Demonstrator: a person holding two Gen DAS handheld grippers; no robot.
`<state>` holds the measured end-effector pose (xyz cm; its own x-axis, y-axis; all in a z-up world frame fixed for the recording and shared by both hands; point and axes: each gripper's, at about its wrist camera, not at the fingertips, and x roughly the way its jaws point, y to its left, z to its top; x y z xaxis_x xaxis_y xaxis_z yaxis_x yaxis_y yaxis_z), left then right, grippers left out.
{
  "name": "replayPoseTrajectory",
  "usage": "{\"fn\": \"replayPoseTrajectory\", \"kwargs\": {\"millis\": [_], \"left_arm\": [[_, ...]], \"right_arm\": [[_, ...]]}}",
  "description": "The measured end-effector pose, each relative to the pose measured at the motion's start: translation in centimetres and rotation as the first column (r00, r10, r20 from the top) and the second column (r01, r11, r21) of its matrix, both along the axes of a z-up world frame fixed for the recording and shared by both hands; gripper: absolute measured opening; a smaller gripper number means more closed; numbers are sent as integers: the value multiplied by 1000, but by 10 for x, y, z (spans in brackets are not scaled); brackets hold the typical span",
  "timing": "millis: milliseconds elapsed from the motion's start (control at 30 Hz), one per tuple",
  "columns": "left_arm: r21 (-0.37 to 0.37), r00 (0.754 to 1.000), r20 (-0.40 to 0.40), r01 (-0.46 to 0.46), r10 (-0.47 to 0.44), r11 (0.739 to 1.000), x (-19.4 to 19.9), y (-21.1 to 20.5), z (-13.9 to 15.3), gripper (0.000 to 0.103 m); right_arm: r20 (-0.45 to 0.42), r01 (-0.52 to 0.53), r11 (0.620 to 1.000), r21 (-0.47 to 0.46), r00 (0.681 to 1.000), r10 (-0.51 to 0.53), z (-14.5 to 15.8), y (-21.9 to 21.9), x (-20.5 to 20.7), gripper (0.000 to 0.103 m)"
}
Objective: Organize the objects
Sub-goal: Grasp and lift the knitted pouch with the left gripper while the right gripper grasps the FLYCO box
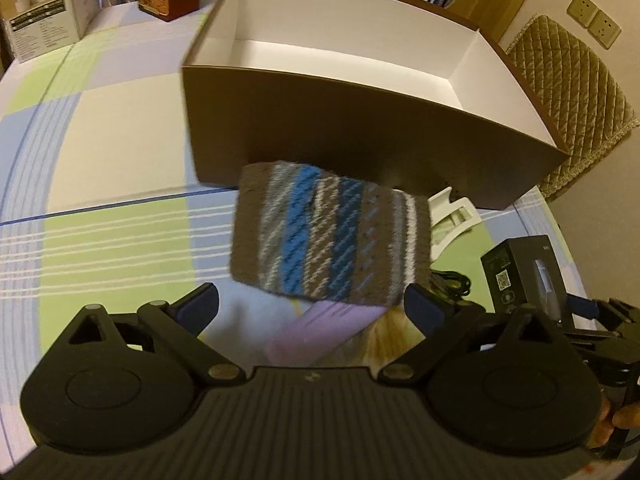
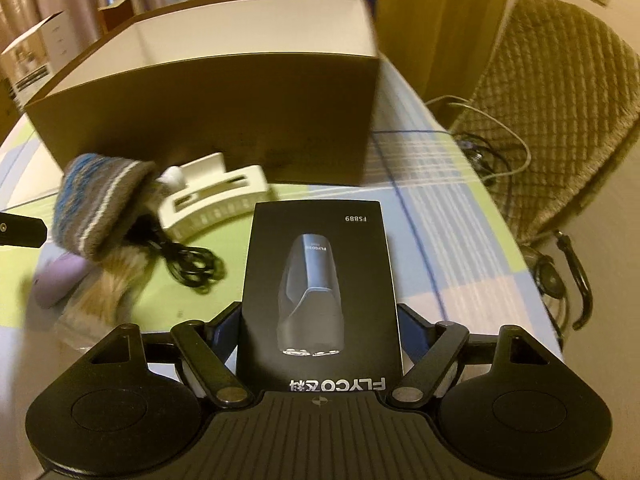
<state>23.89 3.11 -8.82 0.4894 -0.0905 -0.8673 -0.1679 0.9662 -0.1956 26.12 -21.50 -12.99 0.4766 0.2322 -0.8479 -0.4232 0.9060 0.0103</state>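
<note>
The right tool [image 2: 320, 332] clamps the black shaver box [image 2: 320, 280]; the left tool [image 1: 312, 304], spread wide, hovers by the knit pouch [image 1: 332, 236]. Next, I judge: lift it into the brown box [image 2: 224, 92] at upper frame.

Both wrist views look forward and down over the bench toward the open brown cardboard box [image 1: 360, 128] [image 2: 224, 108]. The left view sits close above the striped knit pouch [image 1: 332, 236] [image 2: 96, 208]; the right view looks from the right, hard against the black shaver box [image 2: 320, 292] [image 1: 520, 272].
</note>
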Motion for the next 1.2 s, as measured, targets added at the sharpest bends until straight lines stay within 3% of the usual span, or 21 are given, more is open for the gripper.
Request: {"fn": "replayPoseTrajectory", "kwargs": {"millis": [333, 467, 533, 567, 600, 700, 933, 1200], "left_arm": [[76, 990, 5, 138, -139, 988, 24, -47, -8, 97], [120, 989, -6, 149, -149, 982, 29, -50, -16, 75], [101, 989, -2, 146, -147, 984, 28, -45, -18, 71], [86, 989, 3, 145, -146, 986, 27, -41, -17, 61], [71, 989, 9, 148, -149, 986, 26, -39, -17, 42], [94, 988, 29, 146, -149, 985, 20, -33, -13, 20], [88, 986, 70, 146, -152, 985, -9, -1, 3, 19], [174, 986, -3, 163, -165, 971, -56, 39, 1, 23]], "right_arm": [[9, 50, 999, 3, 999, -50, 3, -12, 0, 76], [7, 56, 998, 10, 998, -56, 2, -13, 0, 76], [0, 63, 998, 16, 998, -63, 2, -15, 0, 76], [-3, 67, 998, 18, 998, -67, 1, -16, 0, 76], [-3, 70, 997, 21, 998, -69, 1, -17, -1, 76], [-3, 72, 997, 21, 997, -72, 1, -16, 0, 76], [-4, 73, 997, 20, 997, -73, 1, -16, 0, 76], [-4, 71, 997, 19, 997, -71, 0, -16, 0, 76]]}}
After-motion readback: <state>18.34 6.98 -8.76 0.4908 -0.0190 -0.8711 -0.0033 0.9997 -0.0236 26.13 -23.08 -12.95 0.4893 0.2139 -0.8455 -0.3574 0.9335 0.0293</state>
